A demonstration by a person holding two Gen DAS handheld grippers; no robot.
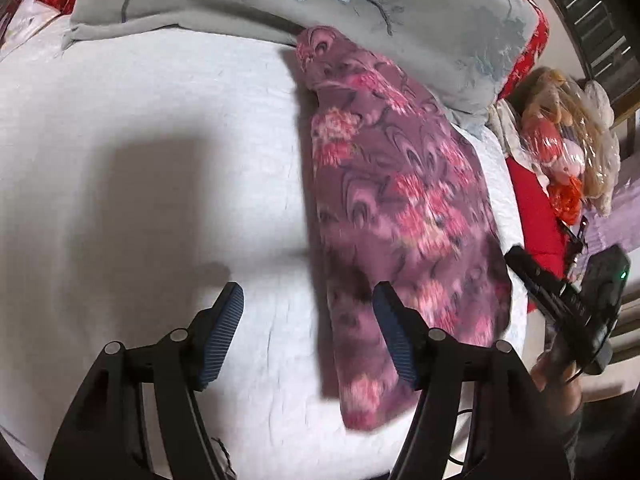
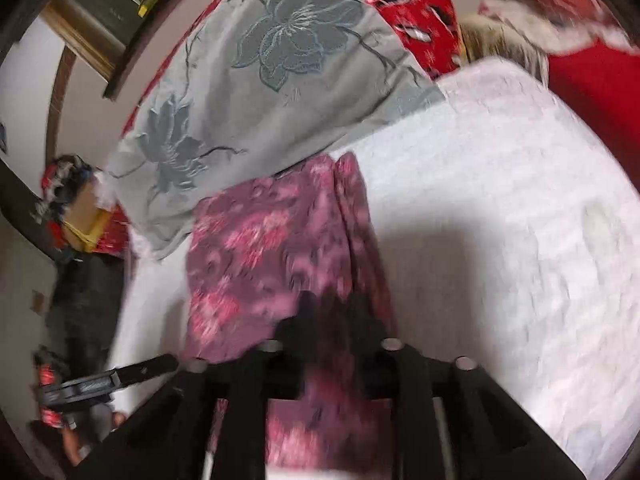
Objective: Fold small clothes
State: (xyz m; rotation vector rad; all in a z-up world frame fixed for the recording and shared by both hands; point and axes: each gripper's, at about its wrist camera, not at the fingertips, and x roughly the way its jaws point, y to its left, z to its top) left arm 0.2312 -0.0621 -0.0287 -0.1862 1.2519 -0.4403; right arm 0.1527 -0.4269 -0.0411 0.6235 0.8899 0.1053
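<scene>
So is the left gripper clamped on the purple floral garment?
No: the left gripper is open above the purple floral garment, holding nothing.

Left tongs [image 1: 308, 312] gape wide, angled downward; right tongs [image 2: 326, 312] part-open, blurred.

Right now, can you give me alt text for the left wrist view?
A purple floral garment lies folded lengthwise on a white bedspread, its far end touching a grey embroidered pillow. The left gripper is open and empty above its near left edge.

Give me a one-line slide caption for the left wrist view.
Open left gripper above a white bedspread, its right finger over a folded purple floral garment lying below a grey pillow.
</scene>
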